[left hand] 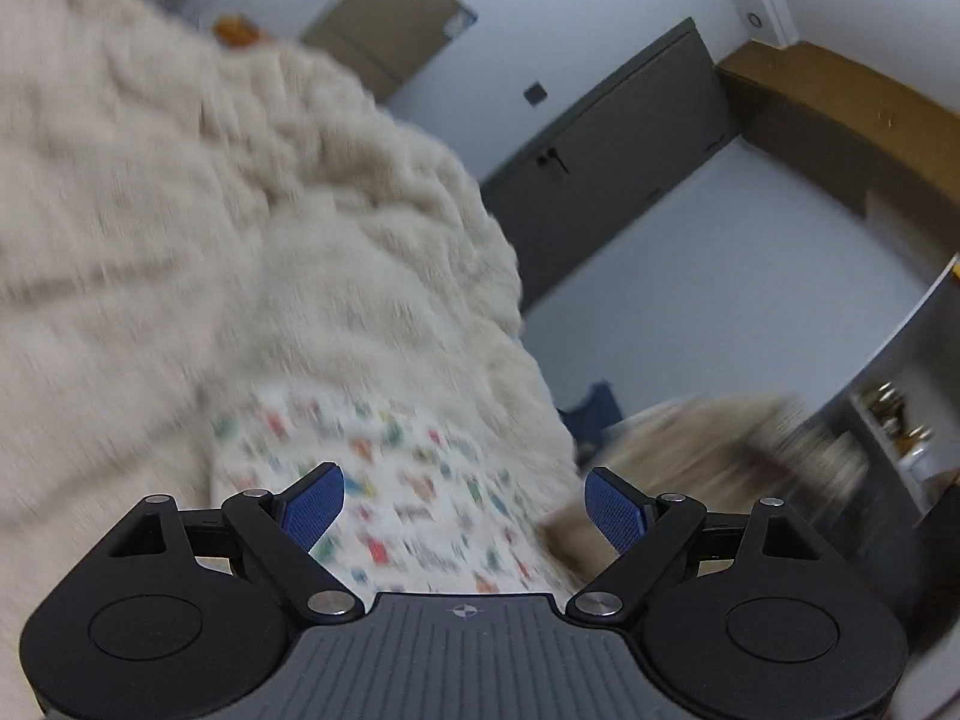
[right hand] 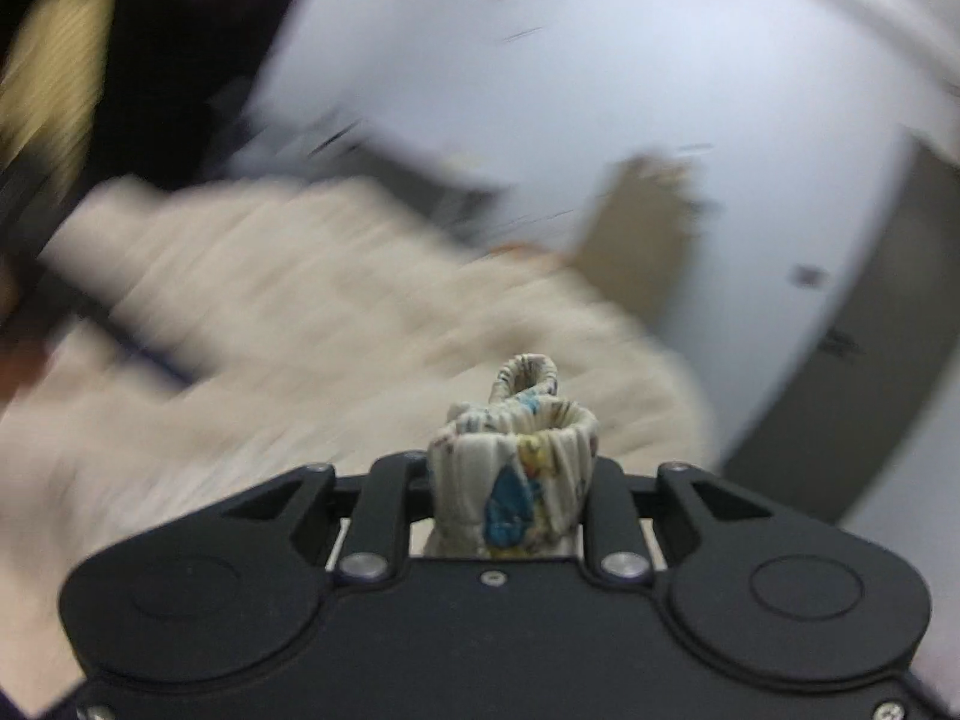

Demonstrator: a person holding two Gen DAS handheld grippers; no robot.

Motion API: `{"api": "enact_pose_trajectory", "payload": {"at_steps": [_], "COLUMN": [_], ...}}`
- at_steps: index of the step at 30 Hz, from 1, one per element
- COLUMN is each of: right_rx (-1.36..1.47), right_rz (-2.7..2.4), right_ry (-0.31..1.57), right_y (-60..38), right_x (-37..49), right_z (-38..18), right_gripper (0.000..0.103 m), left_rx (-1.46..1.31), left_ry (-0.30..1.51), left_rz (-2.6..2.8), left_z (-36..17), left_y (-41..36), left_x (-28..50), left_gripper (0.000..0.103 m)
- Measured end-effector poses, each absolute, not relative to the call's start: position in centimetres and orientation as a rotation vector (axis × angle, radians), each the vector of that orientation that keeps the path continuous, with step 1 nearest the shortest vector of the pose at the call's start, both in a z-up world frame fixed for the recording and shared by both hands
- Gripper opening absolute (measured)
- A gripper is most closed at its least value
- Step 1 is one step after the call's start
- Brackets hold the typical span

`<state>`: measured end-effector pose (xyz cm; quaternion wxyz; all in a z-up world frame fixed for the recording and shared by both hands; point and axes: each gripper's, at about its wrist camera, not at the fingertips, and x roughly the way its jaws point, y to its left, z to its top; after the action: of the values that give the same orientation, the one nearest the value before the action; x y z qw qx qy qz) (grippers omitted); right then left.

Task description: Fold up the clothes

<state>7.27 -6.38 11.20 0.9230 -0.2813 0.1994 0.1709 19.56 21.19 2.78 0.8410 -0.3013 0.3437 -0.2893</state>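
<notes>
A white garment (left hand: 414, 504) printed with small coloured figures lies on a cream fluffy blanket (left hand: 180, 210) in the left wrist view. My left gripper (left hand: 463, 507) hovers just over the garment, jaws wide open, blue pads (left hand: 312, 504) apart and nothing between them. In the right wrist view my right gripper (right hand: 510, 480) is shut on a bunched fold of the same printed garment (right hand: 516, 468), whose elastic edge sticks up past the fingers. The picture there is heavily blurred by motion.
The fluffy blanket (right hand: 300, 312) covers the surface below both grippers. A dark grey cabinet (left hand: 606, 174), a brown cardboard box (left hand: 384, 18) and white walls stand behind. A shelf with small items (left hand: 900, 432) is at the right. A blurred tan mass (left hand: 702, 456) sits beyond the blanket's edge.
</notes>
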Motion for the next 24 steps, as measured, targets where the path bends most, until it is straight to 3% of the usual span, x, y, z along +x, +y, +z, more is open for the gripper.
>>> {"api": "enact_pose_trajectory", "payload": {"at_steps": [3,5,10,17,18,20,24], "right_rx": [-0.645,-0.676,-0.639,-0.643,-0.668,-0.681,-0.617], "right_rz": [0.475,0.514,0.588,0.638,0.648,0.647,0.605], "right_ry": [0.479,0.465,0.438,0.390,0.376,0.375,0.402], "right_y": [-2.0,-0.9,-4.4,-6.7,-6.5,-5.9,-5.6], "right_x": [5.4,3.6,1.2,-0.2,-0.6,-0.6,0.0], "right_z": [5.6,4.3,5.4,5.1,5.0,4.9,5.2], "right_gripper": [0.028,0.053,0.062,0.056,0.052,0.021,0.016], "left_rx": [-0.568,-0.581,-0.539,-0.622,-0.631,-0.654,-0.695], "left_ry": [0.774,0.790,0.805,0.829,0.822,0.818,0.827], "left_rz": [-0.612,-0.678,-0.704,-0.827,-0.832,-0.838,-0.887], "left_z": [1.4,1.2,1.7,1.4,1.5,1.3,1.1], "left_y": [18.9,17.8,16.9,17.3,17.7,18.2,18.1], "left_x": [19.8,20.0,19.1,19.2,18.8,18.6,18.1], "left_gripper": [0.083,0.083,0.083,0.083,0.083,0.083,0.084]}}
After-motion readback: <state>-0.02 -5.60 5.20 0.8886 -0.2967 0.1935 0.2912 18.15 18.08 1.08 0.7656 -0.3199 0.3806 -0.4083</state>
